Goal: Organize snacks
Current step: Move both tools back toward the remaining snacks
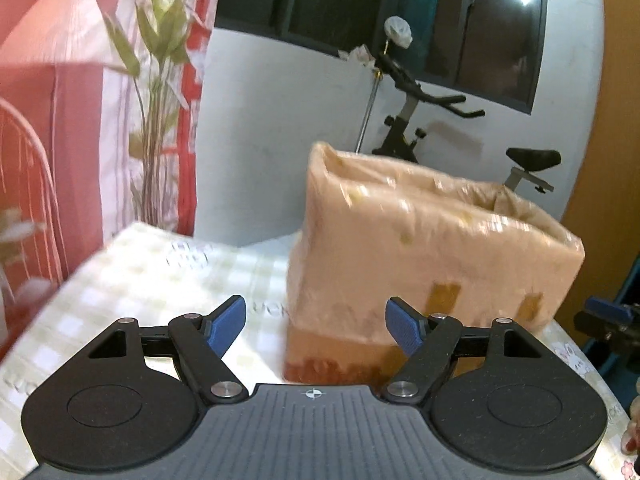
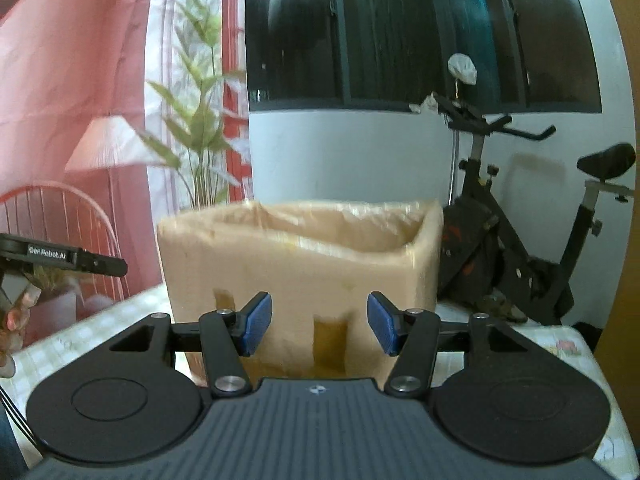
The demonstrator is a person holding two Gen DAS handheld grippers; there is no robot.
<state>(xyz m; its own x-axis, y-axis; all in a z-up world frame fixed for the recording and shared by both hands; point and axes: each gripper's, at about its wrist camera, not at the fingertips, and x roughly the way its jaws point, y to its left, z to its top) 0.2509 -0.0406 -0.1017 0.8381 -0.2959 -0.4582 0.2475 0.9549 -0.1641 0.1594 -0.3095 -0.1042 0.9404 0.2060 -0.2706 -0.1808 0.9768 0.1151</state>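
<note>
A cardboard box [image 1: 432, 248], lined with a thin plastic bag folded over its rim, stood upright on the counter [image 1: 132, 280], open at the top. No snacks could be seen; the inside of the box was hidden from both cameras.

In the left wrist view the box sat just ahead of the left gripper [image 1: 316, 326], slightly toward its right finger. The blue-padded fingers [image 1: 228, 322] were spread wide and held nothing.

In the right wrist view the box [image 2: 300, 264] stood directly ahead of the right gripper [image 2: 320, 324], filling the gap between its blue fingers [image 2: 256, 324]. They too were spread wide and empty, not touching the box.

The counter carried a pale checked cloth. Beyond the fingers, past the box, stood an exercise bike [image 2: 520, 216] against a white wall [image 2: 344, 152] under a dark window [image 2: 400, 32]. Off toward the left finger side were a leafy plant [image 2: 200, 120] and pink-red curtains [image 2: 80, 60]. The left gripper [image 2: 60, 260] showed at the far left edge of the right view.
</note>
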